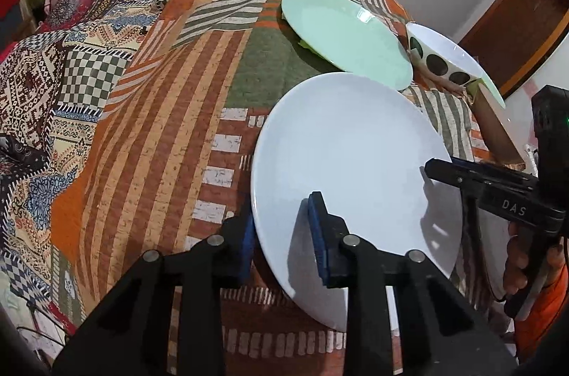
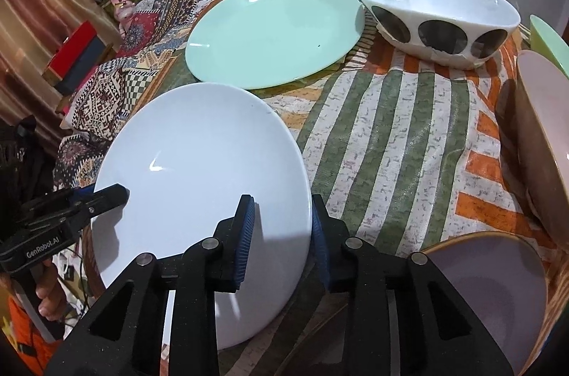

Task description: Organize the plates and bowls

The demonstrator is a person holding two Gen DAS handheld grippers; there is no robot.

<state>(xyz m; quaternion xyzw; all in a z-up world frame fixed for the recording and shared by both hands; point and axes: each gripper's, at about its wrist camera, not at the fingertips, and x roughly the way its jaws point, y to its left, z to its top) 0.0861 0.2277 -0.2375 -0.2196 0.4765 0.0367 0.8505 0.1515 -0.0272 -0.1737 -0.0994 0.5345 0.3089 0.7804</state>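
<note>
White melamine or glazed ceramic, I cannot tell which, the white plate (image 1: 355,169) fills the lower middle of both views and is held at 2 opposite edges. The left gripper (image 1: 281,237) has its jaws closed on the rim at the plate's lower left in the left wrist view, 1 blue pad above the rim and 1 below, and the right gripper (image 2: 281,233) clamps the rim at the plate's lower right in the right wrist view in the same way. Gripping from both sides likely serves to keep a wide, smooth plate level and stop it pivoting out of a single pinch. The plate's far edge seems tilted up off the patchwork cloth (image 2: 384,134) that covers the surface, though whether its near edge rests on anything is hidden by the jaws. Beyond it, toward the upper middle of the frame, lies the mint green plate (image 2: 274,34), flat on the cloth and just apart from the white one; it looks like the natural base for a stack. To its right stands the spotted bowl (image 2: 441,20), and at the right edge of the right wrist view are a brown bowl (image 2: 540,134) and a lilac-lined bowl (image 2: 494,290), grouped apart from the plates.
</note>
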